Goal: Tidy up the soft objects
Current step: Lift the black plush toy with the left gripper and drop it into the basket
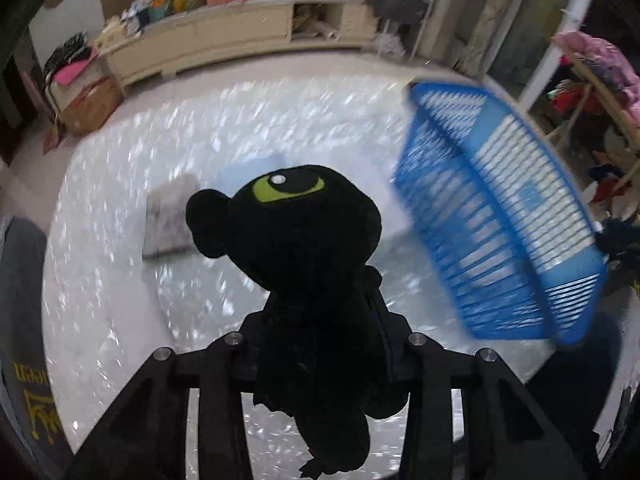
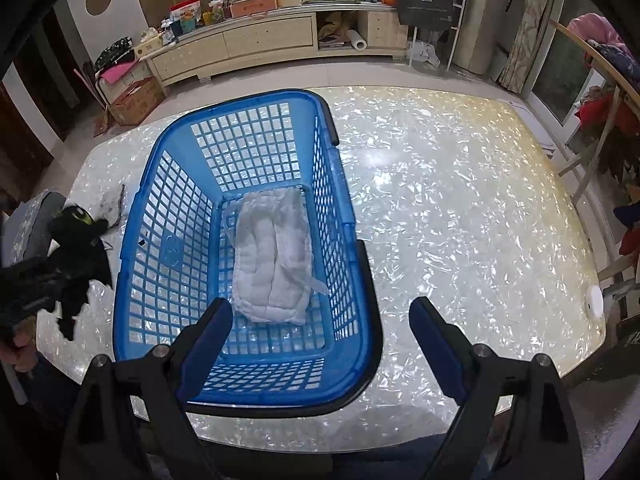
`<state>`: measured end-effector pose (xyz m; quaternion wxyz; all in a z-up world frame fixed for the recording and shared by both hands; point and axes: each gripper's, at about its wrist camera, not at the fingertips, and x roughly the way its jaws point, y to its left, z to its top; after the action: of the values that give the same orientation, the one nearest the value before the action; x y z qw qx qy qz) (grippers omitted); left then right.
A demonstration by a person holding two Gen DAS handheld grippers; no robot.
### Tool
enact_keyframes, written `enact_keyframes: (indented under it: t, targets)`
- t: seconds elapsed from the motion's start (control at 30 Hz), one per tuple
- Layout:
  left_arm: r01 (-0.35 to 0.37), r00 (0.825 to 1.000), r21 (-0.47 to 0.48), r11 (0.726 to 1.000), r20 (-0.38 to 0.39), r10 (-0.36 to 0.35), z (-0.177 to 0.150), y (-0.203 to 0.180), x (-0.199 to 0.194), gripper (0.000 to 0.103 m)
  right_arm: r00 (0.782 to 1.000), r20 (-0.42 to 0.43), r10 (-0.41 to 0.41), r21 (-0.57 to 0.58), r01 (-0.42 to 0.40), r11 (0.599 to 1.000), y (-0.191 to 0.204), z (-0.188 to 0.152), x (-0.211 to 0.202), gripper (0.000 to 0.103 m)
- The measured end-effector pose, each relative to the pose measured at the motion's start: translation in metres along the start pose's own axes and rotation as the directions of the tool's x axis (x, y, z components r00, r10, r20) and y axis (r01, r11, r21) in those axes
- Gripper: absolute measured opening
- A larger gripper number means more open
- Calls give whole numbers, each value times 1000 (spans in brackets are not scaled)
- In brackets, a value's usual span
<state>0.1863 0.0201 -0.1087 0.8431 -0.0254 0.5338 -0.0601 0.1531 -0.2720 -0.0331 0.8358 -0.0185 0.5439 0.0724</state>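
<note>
My left gripper is shut on a black plush toy with a green eye and holds it above the table, left of the blue plastic basket. In the right wrist view the same toy hangs at the far left, beside the basket. A white folded padded cloth lies on the basket floor. My right gripper is open and empty, over the basket's near right corner.
The basket stands on a shiny white marble-pattern table. A grey-white folded cloth lies on the table beyond the toy. A small white round object sits at the table's right edge. A cluttered cabinet stands behind.
</note>
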Motion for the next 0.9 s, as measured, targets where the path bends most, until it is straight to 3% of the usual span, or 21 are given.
enact_keyframes:
  t: [0.2, 0.4, 0.63, 0.9]
  targets:
    - [68, 994, 86, 994, 85, -75, 24, -39, -55, 37, 1000, 4, 4, 17, -4, 1000, -9, -4, -2, 89]
    - [117, 984, 187, 975, 110, -140, 52, -90, -72, 38, 1000, 17, 9, 31, -10, 999, -16, -8, -6, 89]
    - [149, 983, 274, 950, 64, -173, 66, -144, -50, 38, 999, 32, 19, 56, -21, 998, -29, -12, -10, 89]
    - [156, 988, 311, 937, -31, -154, 75, -181, -1, 38, 999, 34, 28, 85, -31, 996, -41, -14, -5, 90]
